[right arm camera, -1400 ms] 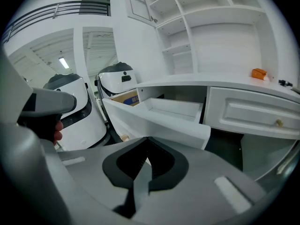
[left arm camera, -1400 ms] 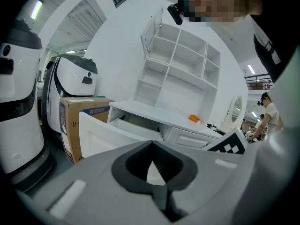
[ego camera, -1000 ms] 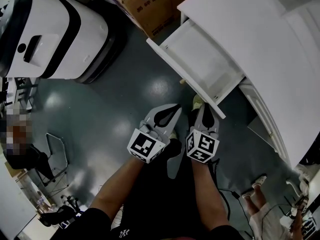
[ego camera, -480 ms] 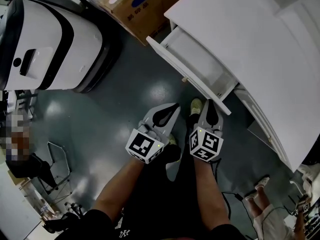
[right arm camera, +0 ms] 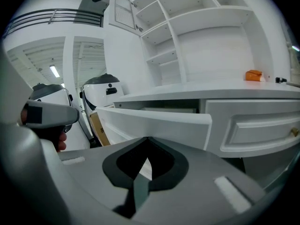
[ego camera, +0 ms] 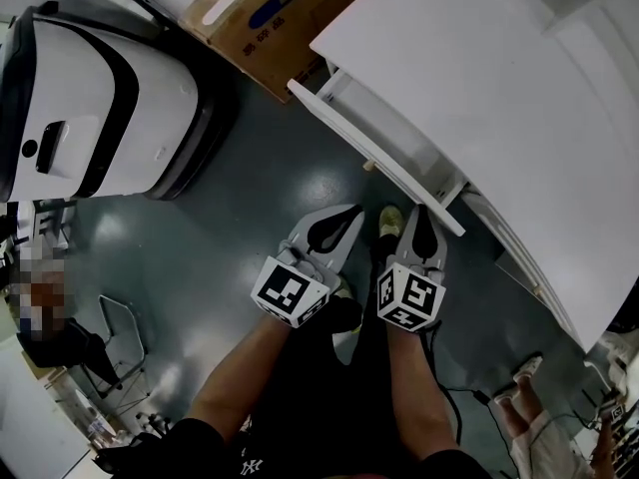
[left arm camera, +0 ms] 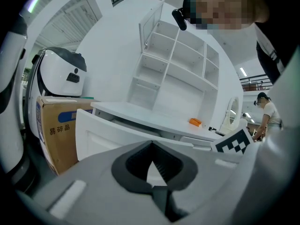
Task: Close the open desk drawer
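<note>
The white desk (ego camera: 499, 88) fills the upper right of the head view. Its open drawer (ego camera: 374, 153) sticks out toward me, the front panel running diagonally, with only a narrow strip of the inside showing. My left gripper (ego camera: 347, 216) and right gripper (ego camera: 420, 214) are side by side just below that panel, both pointing at it, shut and holding nothing. The drawer front (left arm camera: 105, 135) rises a short way beyond the left gripper (left arm camera: 151, 143) in the left gripper view. It also spans the right gripper view as a panel (right arm camera: 154, 120) behind the right gripper (right arm camera: 147, 138). I cannot tell whether either gripper touches it.
A cardboard box (ego camera: 270, 13) stands by the drawer's far end, and a large white machine (ego camera: 100, 88) is at the left. A closed drawer (right arm camera: 262, 125) sits right of the open one. An orange object (right arm camera: 253, 75) lies on the desktop under the shelves.
The drawer front has come closer to both grippers and less of the drawer's inside shows than one second ago. The desk has slid left in the head view.
</note>
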A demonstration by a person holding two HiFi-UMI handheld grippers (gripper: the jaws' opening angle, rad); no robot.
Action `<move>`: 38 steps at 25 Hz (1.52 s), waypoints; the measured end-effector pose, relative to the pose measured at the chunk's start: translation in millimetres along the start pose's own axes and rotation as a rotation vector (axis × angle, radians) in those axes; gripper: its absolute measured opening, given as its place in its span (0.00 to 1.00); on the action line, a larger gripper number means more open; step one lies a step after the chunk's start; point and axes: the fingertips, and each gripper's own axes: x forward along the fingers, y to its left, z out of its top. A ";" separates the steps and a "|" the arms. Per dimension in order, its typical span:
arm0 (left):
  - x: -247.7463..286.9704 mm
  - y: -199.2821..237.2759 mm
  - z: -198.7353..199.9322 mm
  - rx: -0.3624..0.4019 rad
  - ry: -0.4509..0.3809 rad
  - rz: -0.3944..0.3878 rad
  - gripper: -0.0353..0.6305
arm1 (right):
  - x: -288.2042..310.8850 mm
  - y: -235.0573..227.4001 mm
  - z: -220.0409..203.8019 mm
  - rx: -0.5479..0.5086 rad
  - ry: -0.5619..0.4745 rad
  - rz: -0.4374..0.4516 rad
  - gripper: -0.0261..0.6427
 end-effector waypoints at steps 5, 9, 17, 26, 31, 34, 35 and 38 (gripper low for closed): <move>10.7 6.9 2.6 0.007 -0.006 0.000 0.05 | 12.4 -10.3 9.5 0.043 -0.024 -0.027 0.07; 18.6 11.2 0.3 0.008 -0.007 0.000 0.05 | 22.6 -18.2 15.7 0.070 -0.044 -0.038 0.07; 34.0 20.9 -0.8 0.011 -0.013 0.004 0.05 | 41.6 -27.9 25.0 0.076 -0.079 -0.050 0.07; 41.7 29.1 -4.1 0.009 -0.019 0.018 0.05 | 53.5 -37.9 32.1 0.079 -0.108 -0.058 0.07; 43.2 32.5 -3.5 0.018 -0.028 0.021 0.05 | 58.4 -40.9 36.2 0.070 -0.122 -0.059 0.07; 42.4 32.0 -3.3 0.016 -0.025 0.025 0.05 | 59.0 -41.6 36.6 0.067 -0.123 -0.058 0.07; 42.3 31.5 -2.7 0.016 -0.025 0.026 0.05 | 59.3 -42.2 36.5 0.067 -0.122 -0.059 0.07; 39.0 30.3 -0.5 0.017 -0.028 0.030 0.05 | 61.0 -43.1 34.5 0.059 -0.122 -0.063 0.08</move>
